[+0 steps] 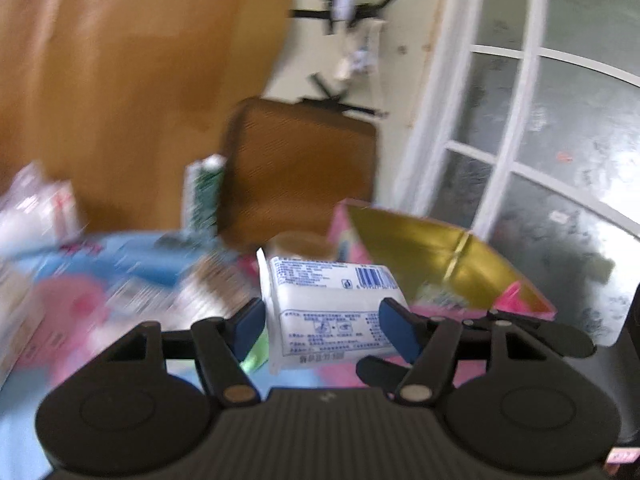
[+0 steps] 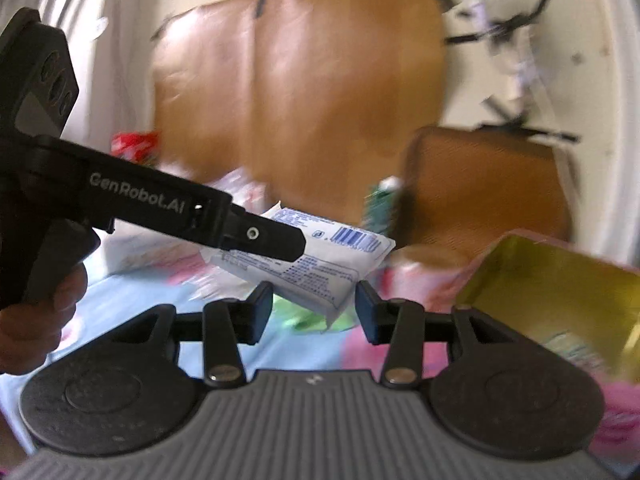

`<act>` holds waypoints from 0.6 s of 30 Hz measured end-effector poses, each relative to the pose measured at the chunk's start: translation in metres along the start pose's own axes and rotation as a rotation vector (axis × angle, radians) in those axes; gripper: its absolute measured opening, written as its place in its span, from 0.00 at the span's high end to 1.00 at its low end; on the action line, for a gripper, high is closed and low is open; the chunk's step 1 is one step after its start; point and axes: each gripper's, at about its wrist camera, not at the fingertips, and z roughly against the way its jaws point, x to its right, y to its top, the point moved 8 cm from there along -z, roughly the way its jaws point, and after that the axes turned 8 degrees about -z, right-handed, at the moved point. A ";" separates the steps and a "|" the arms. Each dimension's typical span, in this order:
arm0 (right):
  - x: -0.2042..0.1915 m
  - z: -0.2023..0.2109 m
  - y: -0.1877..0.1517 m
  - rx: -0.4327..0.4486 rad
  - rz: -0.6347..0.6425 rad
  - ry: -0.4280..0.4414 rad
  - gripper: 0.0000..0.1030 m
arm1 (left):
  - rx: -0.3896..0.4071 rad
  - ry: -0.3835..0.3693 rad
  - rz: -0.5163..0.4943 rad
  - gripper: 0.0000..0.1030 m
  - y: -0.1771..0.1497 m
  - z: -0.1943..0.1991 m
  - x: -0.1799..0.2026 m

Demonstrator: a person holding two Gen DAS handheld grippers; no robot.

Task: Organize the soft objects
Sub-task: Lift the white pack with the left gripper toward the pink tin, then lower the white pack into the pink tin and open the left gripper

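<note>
White tissue pack point(image 1: 328, 312) clamped between left gripper point(image 1: 322, 326) fingers point(image 1: 394, 330)

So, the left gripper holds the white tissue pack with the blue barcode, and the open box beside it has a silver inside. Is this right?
Not quite: the inside of the open box is gold, not silver, as the left wrist view shows, and the right wrist view agrees. The rest stands: the left gripper holds the white tissue pack with the blue barcode.

Cream wall point(image 2: 600, 92) with taped-on brown cardboard point(image 2: 300, 92); white-framed frosted glass door point(image 1: 532, 128) on the right, daylight behind
</note>
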 end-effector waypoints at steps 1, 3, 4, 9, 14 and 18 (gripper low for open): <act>0.011 0.004 0.005 0.017 -0.004 -0.031 0.53 | 0.006 -0.019 -0.022 0.38 0.009 -0.009 0.010; 0.032 0.011 0.012 0.041 -0.009 -0.092 0.52 | 0.011 -0.055 -0.060 0.38 0.023 -0.029 0.033; 0.044 0.014 0.015 0.049 -0.009 -0.128 0.52 | 0.007 -0.074 -0.073 0.38 0.029 -0.042 0.044; 0.101 0.010 0.015 0.046 -0.022 -0.276 0.50 | 0.005 -0.103 -0.110 0.34 0.050 -0.099 0.087; 0.161 -0.008 0.012 0.028 -0.038 -0.546 0.45 | -0.046 -0.030 -0.131 0.23 0.058 -0.140 0.100; 0.158 0.011 0.008 0.086 -0.152 -0.480 0.45 | -0.012 -0.026 -0.098 0.23 0.049 -0.109 0.078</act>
